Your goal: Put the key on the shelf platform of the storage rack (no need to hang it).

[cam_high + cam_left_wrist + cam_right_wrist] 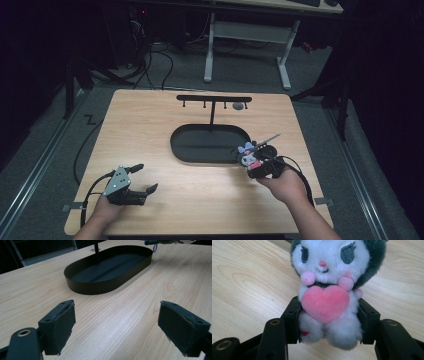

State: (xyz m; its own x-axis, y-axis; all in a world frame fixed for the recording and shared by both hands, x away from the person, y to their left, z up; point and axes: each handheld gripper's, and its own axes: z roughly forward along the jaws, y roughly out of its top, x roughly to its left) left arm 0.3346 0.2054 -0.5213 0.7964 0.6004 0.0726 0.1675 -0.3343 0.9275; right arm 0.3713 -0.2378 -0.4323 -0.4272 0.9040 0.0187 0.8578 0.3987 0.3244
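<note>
Gripping plush toy point(328, 300) upright, face toward camera: right gripper point(328, 325).

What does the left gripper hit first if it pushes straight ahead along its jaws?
Probably the near wall of the black oval tray. The left gripper is open, with bare wooden table ahead until the tray. Depth is unclear, and if it's angled downward it may meet the tabletop first.

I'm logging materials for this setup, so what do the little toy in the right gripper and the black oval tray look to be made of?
The white and dark grey plush toy with a pink heart looks like fuzzy synthetic fabric, its eyes stitched. The black oval tray seems to be thin sheet metal with a matte finish, judging by its crisp, even wall; painted plastic is possible.
</note>
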